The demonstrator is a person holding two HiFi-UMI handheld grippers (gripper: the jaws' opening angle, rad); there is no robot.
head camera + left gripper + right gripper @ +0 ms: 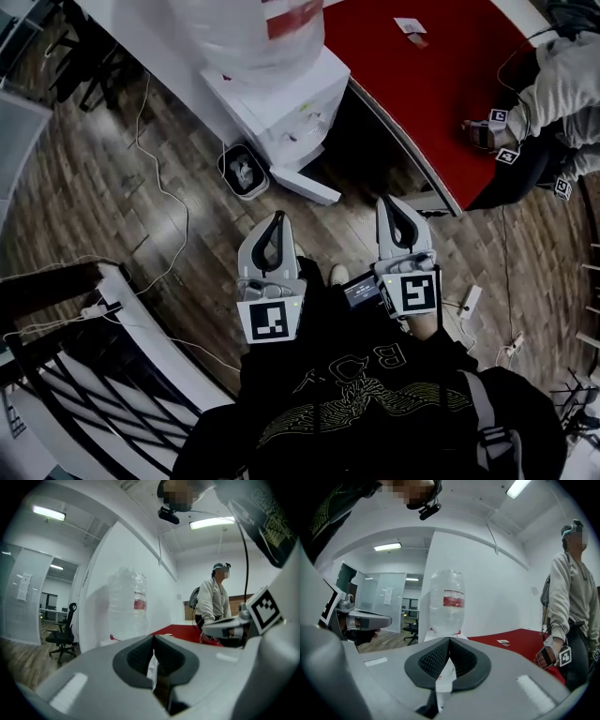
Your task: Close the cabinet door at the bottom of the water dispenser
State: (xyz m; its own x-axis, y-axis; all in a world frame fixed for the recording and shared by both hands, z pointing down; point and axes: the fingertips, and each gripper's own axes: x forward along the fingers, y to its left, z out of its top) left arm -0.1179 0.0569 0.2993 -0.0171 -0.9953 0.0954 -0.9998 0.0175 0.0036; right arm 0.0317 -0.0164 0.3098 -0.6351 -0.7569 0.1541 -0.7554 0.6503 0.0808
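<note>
The white water dispenser (281, 94) stands ahead of me with a big clear bottle (253, 28) on top. Its bottom cabinet door (306, 186) sticks out from the base as a white slab, swung open. My left gripper (278, 218) is shut and empty, a short way in front of the door. Level with it and further right, my right gripper (388, 202) is also shut on nothing. Over the closed tips of the left gripper (153, 637) the bottle (126, 606) shows. Beyond the right gripper (449, 640) the bottle (446, 602) rises straight ahead.
A small grey bin (244, 172) sits on the wood floor left of the dispenser. A red table (422, 75) runs along the right, where another person (553, 94) stands. A cable (159, 187) trails on the floor; a black railing (94, 356) is at lower left.
</note>
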